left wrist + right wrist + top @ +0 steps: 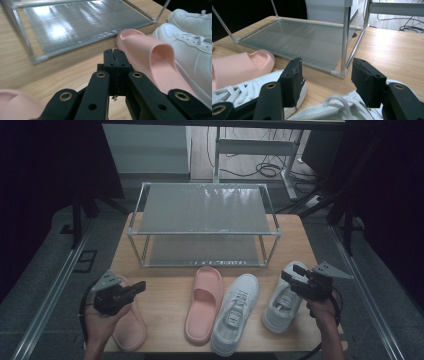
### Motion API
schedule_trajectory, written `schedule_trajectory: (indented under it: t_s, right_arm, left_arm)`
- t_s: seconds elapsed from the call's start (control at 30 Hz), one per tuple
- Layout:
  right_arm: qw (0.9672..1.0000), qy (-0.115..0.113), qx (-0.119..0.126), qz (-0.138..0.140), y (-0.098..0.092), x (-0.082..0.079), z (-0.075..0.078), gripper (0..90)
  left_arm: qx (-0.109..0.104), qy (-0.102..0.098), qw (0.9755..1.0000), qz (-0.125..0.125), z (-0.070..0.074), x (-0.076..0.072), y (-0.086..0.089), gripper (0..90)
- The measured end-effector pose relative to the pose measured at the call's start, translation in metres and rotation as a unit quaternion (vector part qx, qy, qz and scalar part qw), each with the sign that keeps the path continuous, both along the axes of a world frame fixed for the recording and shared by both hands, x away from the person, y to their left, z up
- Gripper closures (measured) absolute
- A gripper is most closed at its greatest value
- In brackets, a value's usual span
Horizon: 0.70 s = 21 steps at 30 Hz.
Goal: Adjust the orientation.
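On the wooden counter (165, 285) four shoes lie in a row along the near half: a pink slide (131, 327) at the near left corner, a second pink slide (204, 302) near the middle, a white sneaker (235, 312) just right of it, and another white sneaker (281, 302) farther right. All point their toes toward the far side. Behind them stands a two-tier shoe rack (204, 222) with a pale metal frame and grey mesh shelves; both its upper and its lower shelf hold nothing, and every shoe is on the counter outside it. The left hand-held gripper (139, 287) is over the near-left slide, its tips pointing right toward the middle slide; in the left gripper view its jaws are pressed flat together with nothing between them, the middle slide (150, 57) lies just right of the tips, and the toe of the near-left slide (15, 105) shows at the bottom left corner. The right hand-held gripper (290, 275) hangs over the right-hand sneaker; in the right gripper view its jaws stand wide apart and hold nothing, with that sneaker's laces (339, 105) just below the gap and the rack's near corner post (345, 37) beyond it.
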State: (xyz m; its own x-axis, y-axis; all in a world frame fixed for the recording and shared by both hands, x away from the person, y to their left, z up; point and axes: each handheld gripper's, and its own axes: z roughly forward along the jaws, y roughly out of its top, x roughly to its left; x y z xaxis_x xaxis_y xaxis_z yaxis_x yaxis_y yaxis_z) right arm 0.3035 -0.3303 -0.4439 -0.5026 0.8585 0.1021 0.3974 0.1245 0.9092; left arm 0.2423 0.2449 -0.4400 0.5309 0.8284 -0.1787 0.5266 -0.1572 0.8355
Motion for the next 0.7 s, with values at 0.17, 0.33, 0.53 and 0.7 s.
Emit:
schedule_trajectory:
  t_s: [0.17, 0.33, 0.53, 0.7]
  right_arm:
    - [0.9999, -0.001, -0.004, 0.010, 0.005, -0.001, 0.000, 42.8]
    - [0.9998, -0.001, -0.009, 0.015, 0.007, 0.000, 0.000, 42.8]
    - [0.9998, 0.000, -0.010, 0.018, 0.008, 0.000, 0.000, 42.8]
    - [0.9997, 0.005, -0.017, 0.018, 0.010, 0.001, -0.003, 42.7]
  left_arm:
    - [0.003, 0.000, 0.9995, 0.030, 0.000, -0.009, 0.022, 90.0]
    - [0.001, 0.006, 0.9982, 0.060, -0.003, -0.017, 0.046, 90.0]
    - [0.002, 0.016, 0.9952, 0.096, -0.009, -0.026, 0.075, 90.0]
    - [0.001, 0.026, 0.9934, 0.112, -0.017, -0.031, 0.087, 90.0]
